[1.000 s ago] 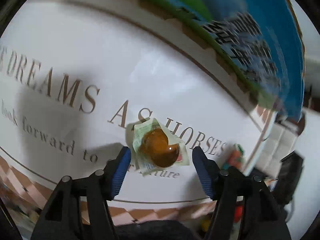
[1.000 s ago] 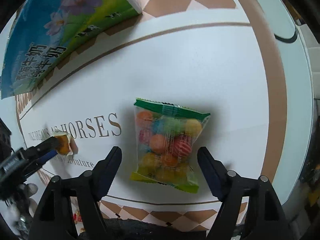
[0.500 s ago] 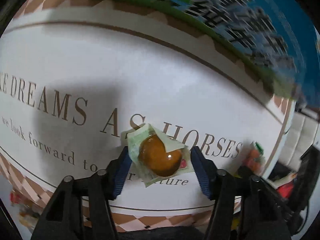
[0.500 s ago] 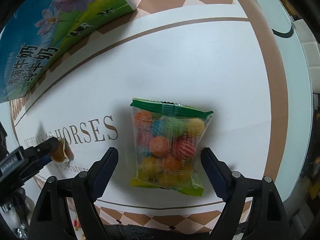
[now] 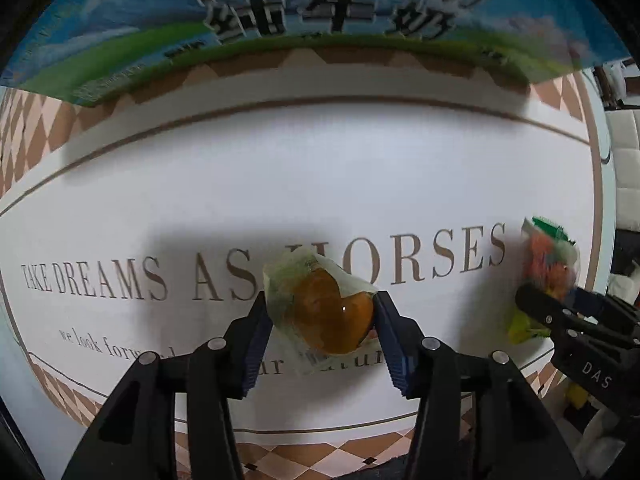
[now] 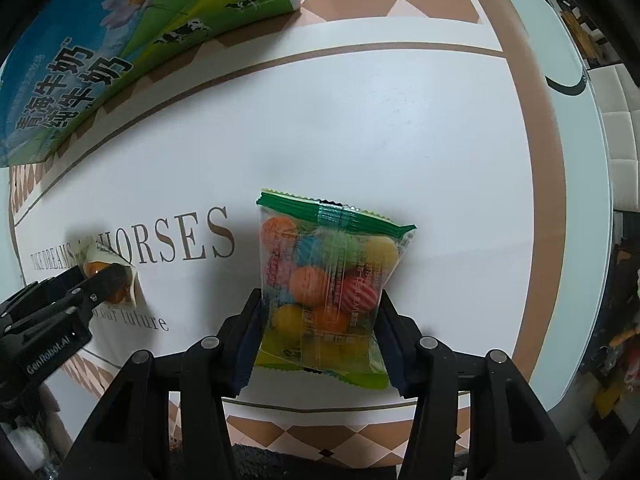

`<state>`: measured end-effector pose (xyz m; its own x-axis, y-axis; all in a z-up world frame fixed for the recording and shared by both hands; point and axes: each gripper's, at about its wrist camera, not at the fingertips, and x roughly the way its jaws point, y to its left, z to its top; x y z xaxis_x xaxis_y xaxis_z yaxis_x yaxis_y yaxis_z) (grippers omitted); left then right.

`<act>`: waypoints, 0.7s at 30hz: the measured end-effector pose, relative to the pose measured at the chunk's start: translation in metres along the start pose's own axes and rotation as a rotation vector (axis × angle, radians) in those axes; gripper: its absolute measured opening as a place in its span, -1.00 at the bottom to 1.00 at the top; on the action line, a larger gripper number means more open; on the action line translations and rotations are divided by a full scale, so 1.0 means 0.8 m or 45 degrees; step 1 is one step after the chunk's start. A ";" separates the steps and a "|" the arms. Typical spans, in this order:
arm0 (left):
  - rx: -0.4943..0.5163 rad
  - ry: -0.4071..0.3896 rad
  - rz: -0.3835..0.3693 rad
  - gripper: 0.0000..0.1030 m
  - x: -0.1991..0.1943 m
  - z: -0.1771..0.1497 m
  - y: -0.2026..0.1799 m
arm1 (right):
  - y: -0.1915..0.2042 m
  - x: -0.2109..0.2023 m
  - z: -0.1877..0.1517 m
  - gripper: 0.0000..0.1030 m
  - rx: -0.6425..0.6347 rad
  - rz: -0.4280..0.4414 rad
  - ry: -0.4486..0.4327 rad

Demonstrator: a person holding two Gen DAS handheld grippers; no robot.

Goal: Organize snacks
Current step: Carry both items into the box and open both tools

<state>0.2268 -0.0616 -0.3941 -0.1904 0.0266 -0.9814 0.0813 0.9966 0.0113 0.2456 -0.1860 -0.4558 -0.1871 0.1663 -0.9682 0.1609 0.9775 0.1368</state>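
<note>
Left tool [image 5: 320, 312] clamps jelly cup [image 5: 330, 316]; right tool [image 6: 318, 316], jaws just closing, pinches candy bag [image 6: 324, 280] right of cup. Both gripped for sorting; carton [image 6: 100, 40] behind.

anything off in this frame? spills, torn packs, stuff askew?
Nothing spilled or torn. The left gripper is clamped on the orange jelly cup, whose wrapper looks crumpled. The right gripper, jaws just closing, pinches the sealed candy bag. The milk carton box sits at the mat's far edge.
</note>
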 end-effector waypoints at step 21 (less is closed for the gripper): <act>-0.012 -0.110 -0.016 -0.21 -0.019 -0.033 -0.043 | 0.049 -0.012 -0.029 -0.07 -0.158 -0.128 -0.114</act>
<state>0.2014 -0.0944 -0.3745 -0.1058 0.0076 -0.9944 0.0699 0.9976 0.0002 0.2315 -0.1462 -0.4364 -0.1082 0.0597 -0.9923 0.0236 0.9981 0.0575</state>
